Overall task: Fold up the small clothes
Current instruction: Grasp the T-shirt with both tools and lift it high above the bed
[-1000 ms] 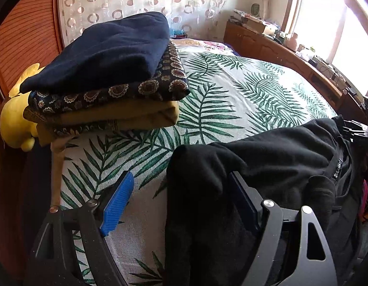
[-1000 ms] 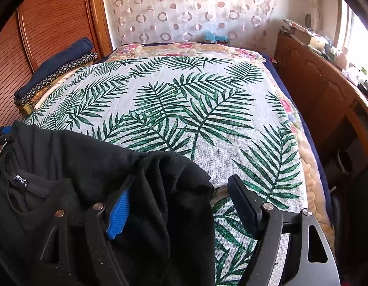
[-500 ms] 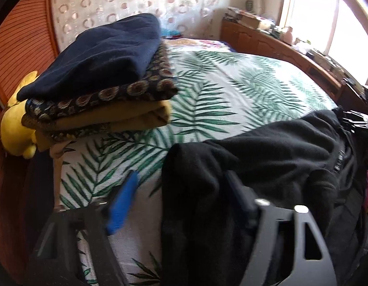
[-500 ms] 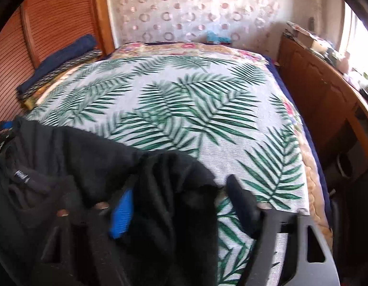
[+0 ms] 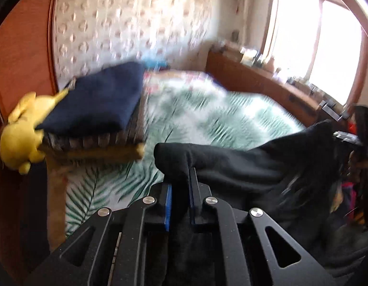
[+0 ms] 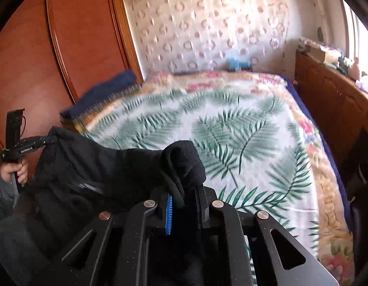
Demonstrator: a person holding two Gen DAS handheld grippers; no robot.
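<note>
A black garment (image 5: pixel 255 166) hangs stretched between my two grippers above the near end of the bed. My left gripper (image 5: pixel 180 183) is closing its jaws on one bunched corner, blue pads pressed against the cloth. In the right wrist view the same garment (image 6: pixel 100 166) runs leftward from my right gripper (image 6: pixel 184 197), whose jaws are closing on the other bunched corner. A hand (image 6: pixel 17 171) holds the left gripper at that view's left edge. The garment's lower part sags out of sight.
The bed has a palm-leaf cover (image 6: pixel 231 131). On its left side a stack of folded clothes (image 5: pixel 95 109) lies, navy on top, beside a yellow plush toy (image 5: pixel 19 138). A wooden wardrobe (image 6: pixel 40 59) stands left, a long wooden cabinet (image 6: pixel 327 100) right.
Both grippers went from wide open around the garment's corners to closed on them. Both have risen and tipped up, lifting the black cloth off the bed.
</note>
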